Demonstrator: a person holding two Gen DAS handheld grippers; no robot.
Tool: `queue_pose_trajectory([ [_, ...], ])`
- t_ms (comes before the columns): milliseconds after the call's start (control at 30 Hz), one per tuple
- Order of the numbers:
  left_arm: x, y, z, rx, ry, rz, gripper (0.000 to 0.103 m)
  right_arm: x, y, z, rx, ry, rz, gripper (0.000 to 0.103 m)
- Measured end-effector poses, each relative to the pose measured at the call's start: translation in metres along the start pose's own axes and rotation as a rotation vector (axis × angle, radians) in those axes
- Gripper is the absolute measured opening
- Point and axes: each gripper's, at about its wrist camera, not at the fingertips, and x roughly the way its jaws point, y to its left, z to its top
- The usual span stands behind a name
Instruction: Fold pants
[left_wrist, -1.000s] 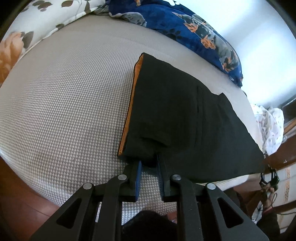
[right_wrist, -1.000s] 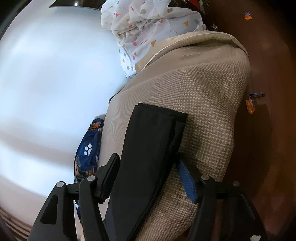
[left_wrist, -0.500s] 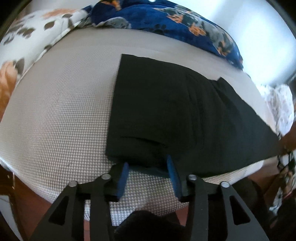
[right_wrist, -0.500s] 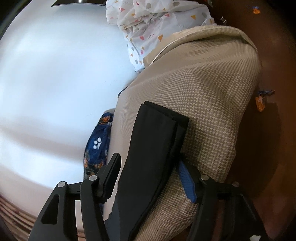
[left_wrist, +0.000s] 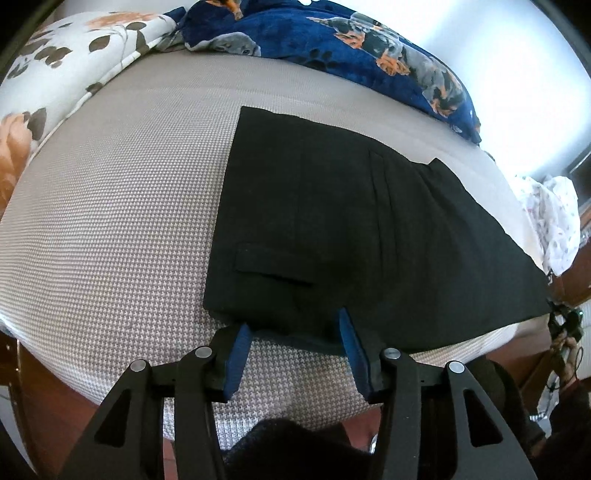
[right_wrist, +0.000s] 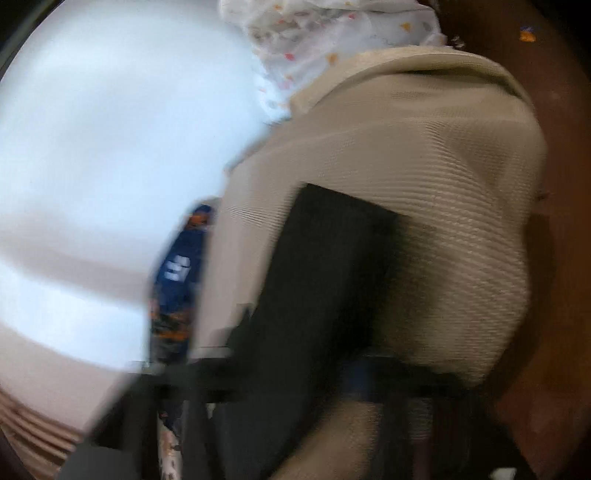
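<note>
Released pants (left_wrist: 351, 229) beyond spread fingers (left_wrist: 236, 350)

pants (left_wrist: 351, 236) on bed (left_wrist: 118, 229); blanket (left_wrist: 351, 37) behind

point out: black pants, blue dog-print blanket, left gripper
black pants (left_wrist: 332, 229), left wrist view, middle of the flat fabric.
blue dog-print blanket (left_wrist: 332, 40), left wrist view, its top surface.
left gripper (left_wrist: 293, 332), left wrist view, between its fingertips.
</note>
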Motion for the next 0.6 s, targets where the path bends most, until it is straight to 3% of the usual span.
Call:
queue_pose_trajectory([
  [233,-0.001,-0.001,0.000,-0.010,0.002,0.000,0.050,-0.008,0.019,-0.006,-0.059,-0.031,-0.022,0.006],
  [367,-0.005,-0.001,0.000,-0.019,-0.004,-0.007,0.050,-0.011,0.049,-0.015,-0.165,-0.042,-0.061,0.007],
  [600,-0.032,-0.011,0.003,-0.011,-0.087,0.010,0.050,-0.002,0.098,-0.042,-0.285,-0.006,-0.044,0.008],
])
